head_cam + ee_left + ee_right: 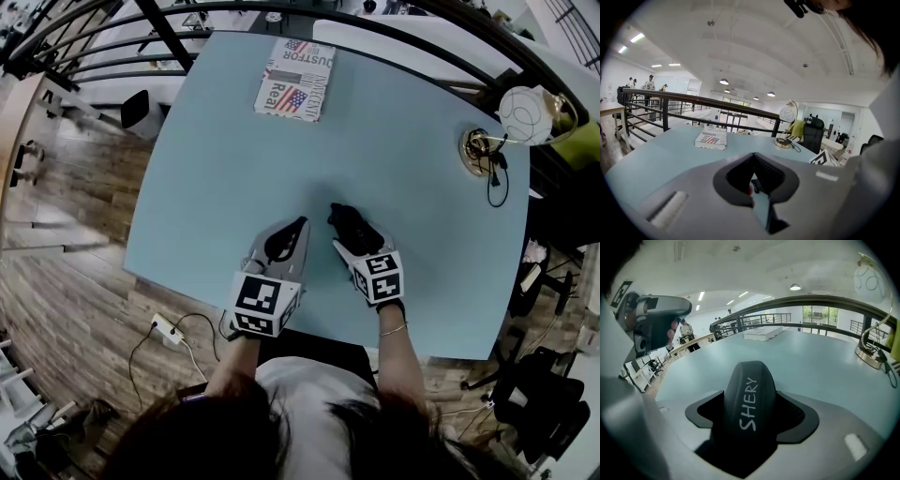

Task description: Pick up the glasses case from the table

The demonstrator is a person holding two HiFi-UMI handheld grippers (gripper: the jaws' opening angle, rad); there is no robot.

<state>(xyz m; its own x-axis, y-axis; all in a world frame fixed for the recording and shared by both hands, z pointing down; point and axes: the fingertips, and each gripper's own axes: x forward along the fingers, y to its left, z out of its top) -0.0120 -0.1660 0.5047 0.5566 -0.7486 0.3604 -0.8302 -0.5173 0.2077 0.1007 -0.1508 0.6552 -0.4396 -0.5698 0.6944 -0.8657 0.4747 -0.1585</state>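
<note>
The black glasses case (pixel 348 219) (pixel 749 401), lettered "SHERY", lies on the light blue table (pixel 225 178) near its front edge. My right gripper (pixel 356 232) (pixel 750 397) reaches around it from behind. Its dark pads (pixel 794 416) sit against both sides of the case, which sticks out beyond the fingertips. My left gripper (pixel 298 227) (pixel 753 157) rests just left of it, pointing up the table. Its fingertips meet, and nothing is between them.
A flat box with flag print (pixel 295 80) (pixel 711 139) lies at the table's far edge. A desk lamp (pixel 523 114) with a round base (pixel 478 145) and a cable stands at the far right. A black railing (pixel 394 19) runs behind the table.
</note>
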